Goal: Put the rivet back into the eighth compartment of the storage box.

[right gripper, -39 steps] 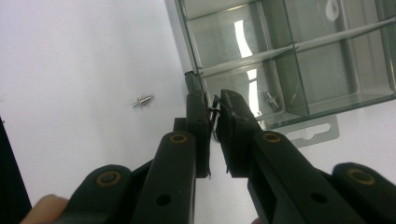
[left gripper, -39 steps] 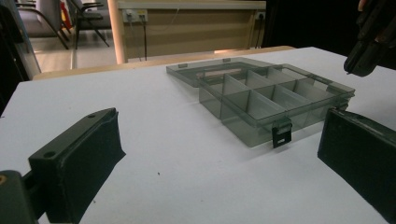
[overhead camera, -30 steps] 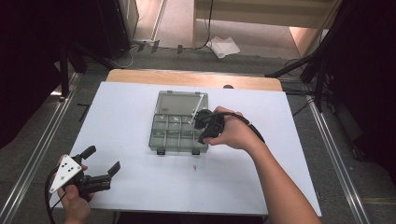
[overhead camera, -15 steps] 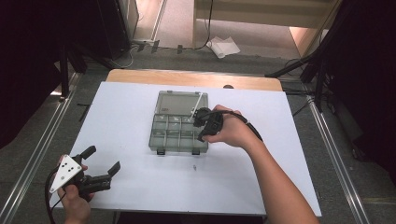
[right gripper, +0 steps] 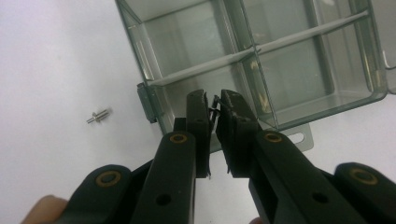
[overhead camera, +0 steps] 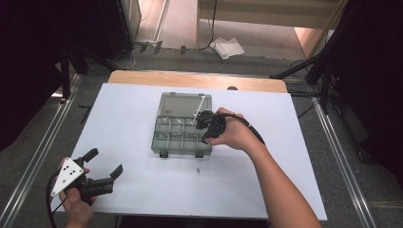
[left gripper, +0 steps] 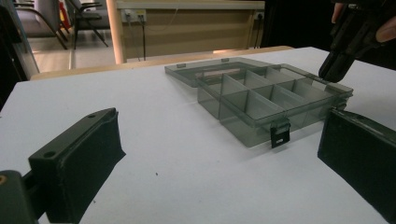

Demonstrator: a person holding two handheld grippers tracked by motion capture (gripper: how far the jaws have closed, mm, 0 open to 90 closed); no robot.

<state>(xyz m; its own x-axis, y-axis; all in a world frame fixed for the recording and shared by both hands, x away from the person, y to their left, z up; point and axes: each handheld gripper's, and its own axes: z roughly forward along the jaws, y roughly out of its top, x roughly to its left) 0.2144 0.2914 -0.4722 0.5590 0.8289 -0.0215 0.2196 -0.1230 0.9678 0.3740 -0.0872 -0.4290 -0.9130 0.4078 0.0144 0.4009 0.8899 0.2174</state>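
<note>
A clear smoky compartment box (overhead camera: 176,135) lies open mid-table, its lid (overhead camera: 183,105) laid flat behind it. My right gripper (overhead camera: 205,138) points down over the box's near right corner (right gripper: 261,56). Its jaws (right gripper: 215,105) are almost together, pinching a small dark metal part at the tips. A small screw (overhead camera: 197,168) lies loose on the white table just in front of the box (right gripper: 99,115). My left gripper (overhead camera: 105,161) hovers at the near left corner of the table, wide open and holding nothing (left gripper: 217,158). It faces the box (left gripper: 271,100).
The white tabletop (overhead camera: 285,156) has free room left, right and in front of the box. Its wooden back edge (overhead camera: 199,80) meets the floor beyond. Metal rails (overhead camera: 43,142) run along both sides. The box's black latch (left gripper: 280,135) faces my left gripper.
The right gripper has shifted slightly over the box's right side, its jaws unchanged. The left gripper has stayed where it was.
</note>
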